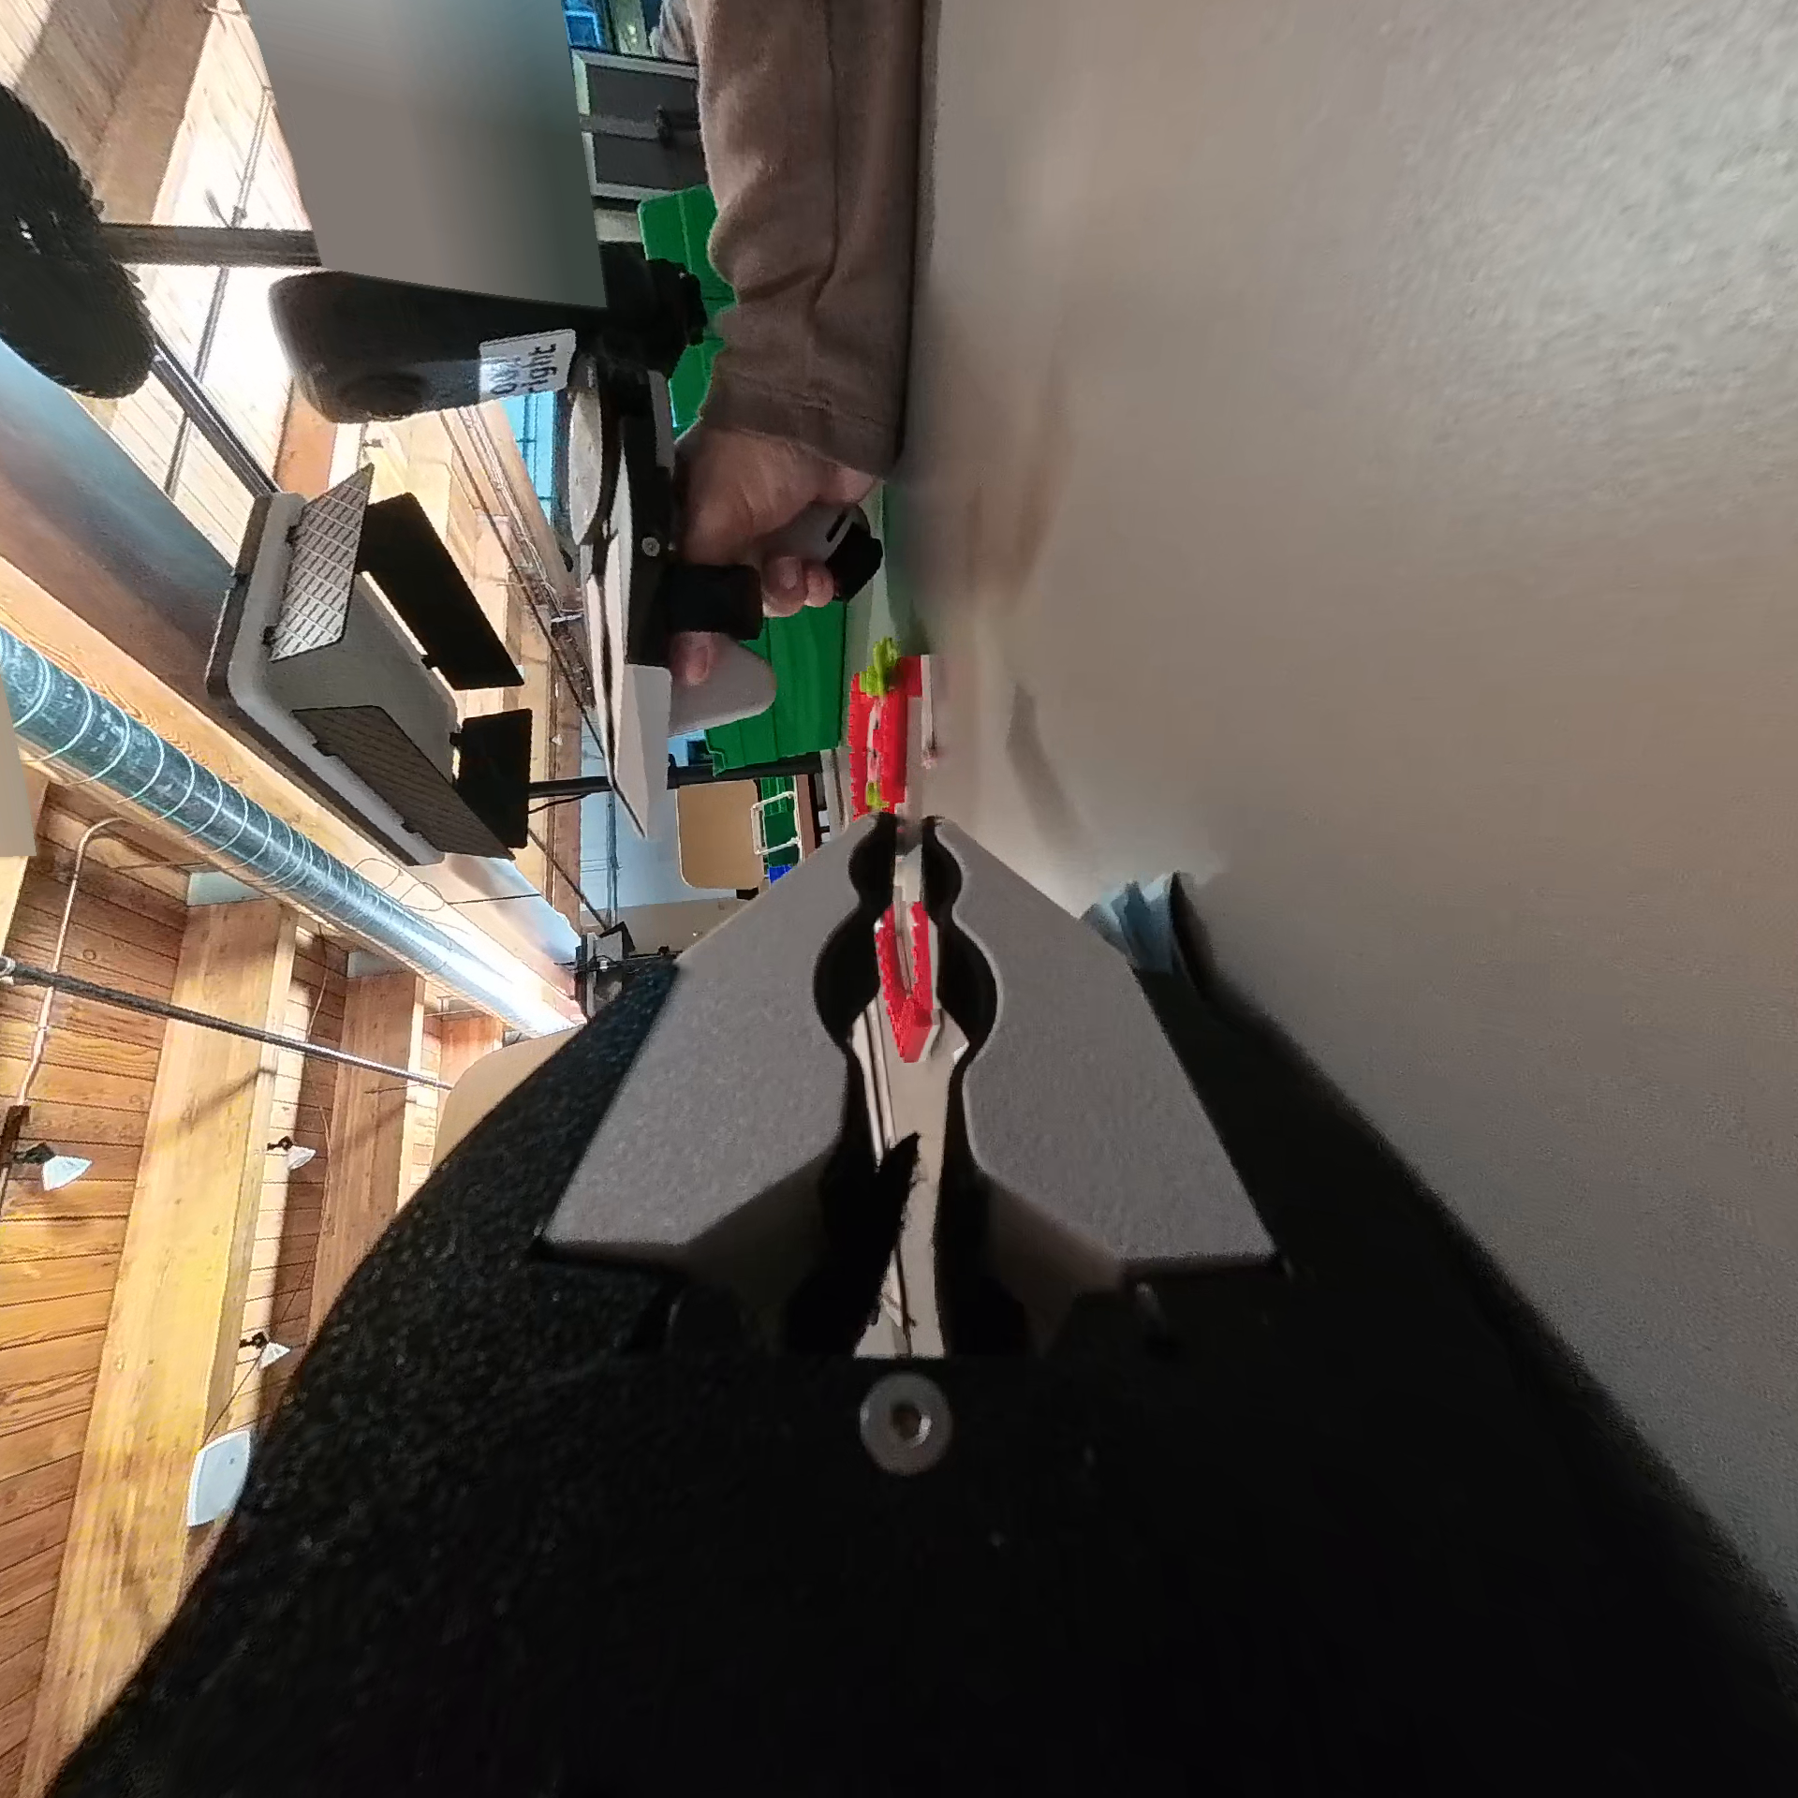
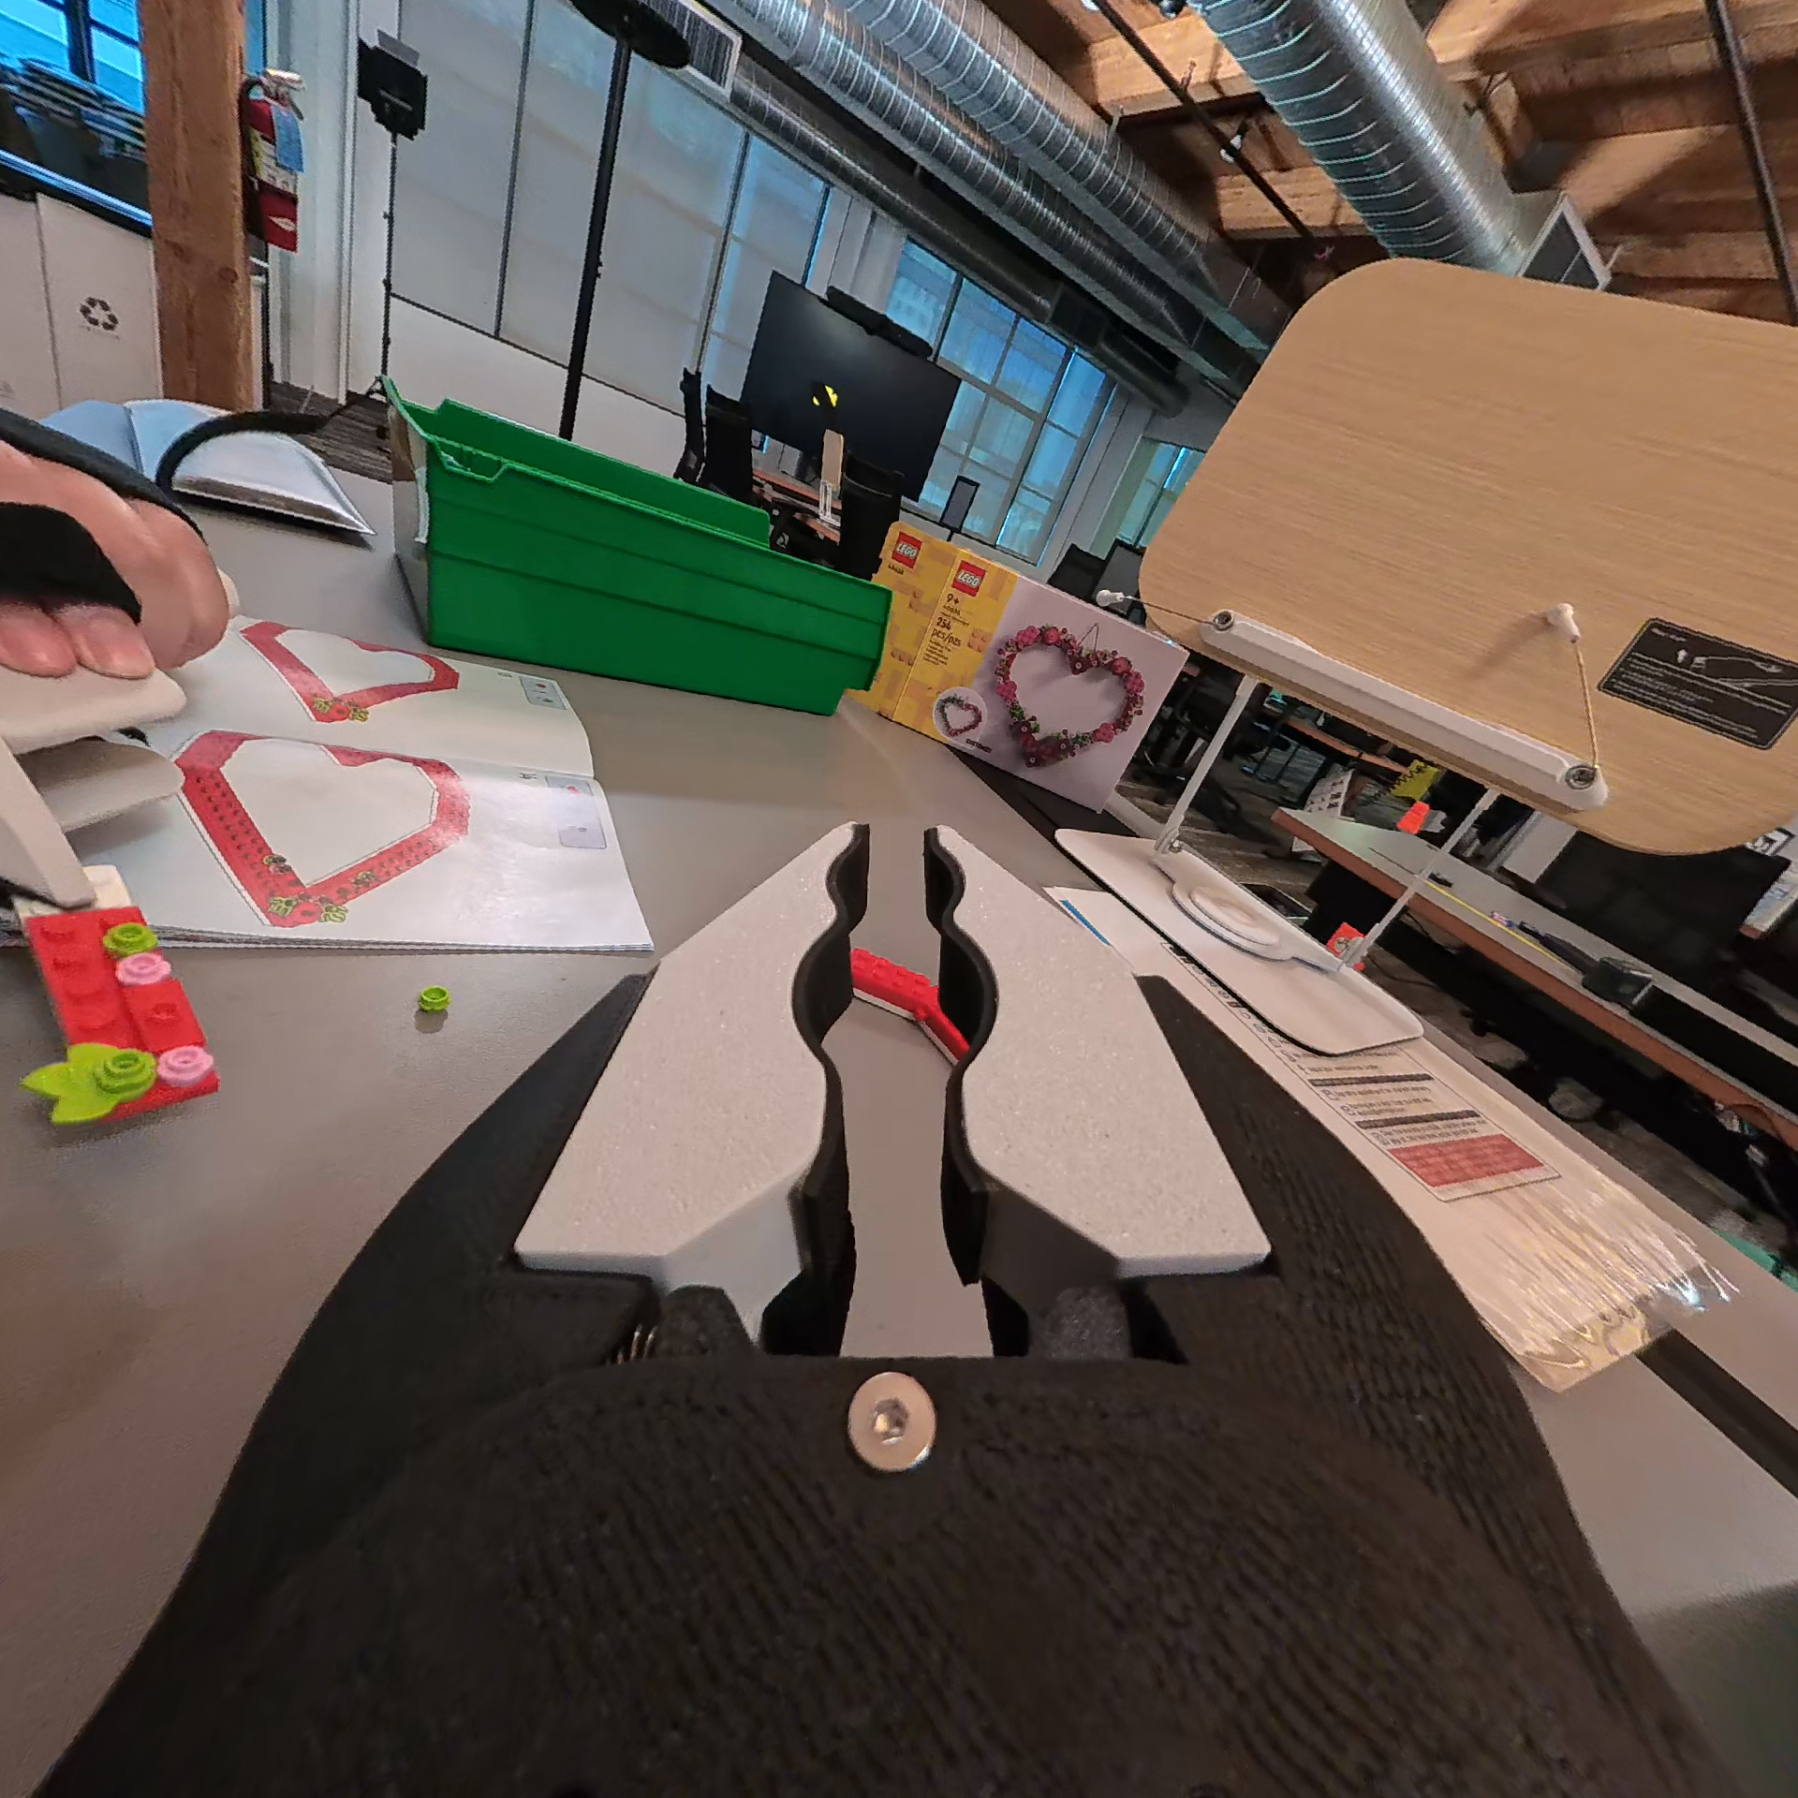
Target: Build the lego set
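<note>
My left gripper (image 1: 900, 837) is turned on its side and shut on the end of a red plate assembly (image 1: 910, 983). The rest of the assembly (image 1: 881, 730) reaches past the fingertips, lying against the grey table. In the right wrist view the same assembly (image 2: 117, 1012) carries lime and pink flower studs and a lime leaf, with the left gripper (image 2: 58, 876) clamped on its far end. My right gripper (image 2: 895, 846) hovers over the table with its jaws a narrow gap apart. A second red piece with a white underside (image 2: 895, 983) shows through that gap.
A loose lime round stud (image 2: 434, 997) lies on the table (image 2: 292, 1265). The open instruction booklet (image 2: 389, 827) is behind it, then stacked green bins (image 2: 632, 593) and the set's box (image 2: 1022, 671). A wooden book stand (image 2: 1459, 545) and a plastic bag (image 2: 1459, 1187) are at the right. Left tips to right tips: about 15 cm.
</note>
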`<state>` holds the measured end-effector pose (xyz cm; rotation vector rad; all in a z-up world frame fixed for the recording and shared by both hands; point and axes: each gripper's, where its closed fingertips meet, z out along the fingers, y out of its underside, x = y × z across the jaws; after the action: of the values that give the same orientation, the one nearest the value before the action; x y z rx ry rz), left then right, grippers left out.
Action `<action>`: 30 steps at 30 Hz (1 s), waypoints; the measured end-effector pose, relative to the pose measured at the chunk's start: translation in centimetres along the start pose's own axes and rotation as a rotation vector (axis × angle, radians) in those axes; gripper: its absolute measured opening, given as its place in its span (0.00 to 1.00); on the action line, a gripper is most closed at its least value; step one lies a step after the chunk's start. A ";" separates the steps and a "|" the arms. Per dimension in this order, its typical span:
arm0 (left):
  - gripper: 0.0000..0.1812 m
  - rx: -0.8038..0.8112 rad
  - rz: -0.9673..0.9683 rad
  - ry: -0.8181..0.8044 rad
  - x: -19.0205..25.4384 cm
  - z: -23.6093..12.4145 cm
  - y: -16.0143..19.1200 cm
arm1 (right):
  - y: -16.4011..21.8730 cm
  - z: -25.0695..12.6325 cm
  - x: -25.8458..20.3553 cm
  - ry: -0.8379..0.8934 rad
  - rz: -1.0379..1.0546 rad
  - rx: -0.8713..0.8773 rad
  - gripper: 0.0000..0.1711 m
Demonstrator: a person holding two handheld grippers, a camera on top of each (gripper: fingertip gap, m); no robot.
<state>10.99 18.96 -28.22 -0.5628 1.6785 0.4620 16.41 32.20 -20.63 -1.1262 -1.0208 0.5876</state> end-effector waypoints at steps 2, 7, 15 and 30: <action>0.01 -0.006 -0.001 -0.008 -0.1 -0.2 0.1 | 0.0 0.0 0.1 0.004 0.002 0.000 0.05; 0.01 -0.060 -0.084 -0.022 -0.9 -1.1 2.2 | 0.0 0.0 0.2 0.002 0.013 0.001 0.05; 0.01 -0.187 -0.105 -0.073 -1.7 -2.7 7.2 | 0.0 0.0 0.1 0.000 0.014 0.001 0.05; 0.01 -0.309 -0.167 -0.148 -2.7 -4.4 11.3 | 0.1 0.0 0.3 0.001 0.035 -0.003 0.05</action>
<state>1.09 25.72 -24.83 -0.8664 1.4149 0.6306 16.51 32.48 -20.65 -1.1490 -1.0030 0.6132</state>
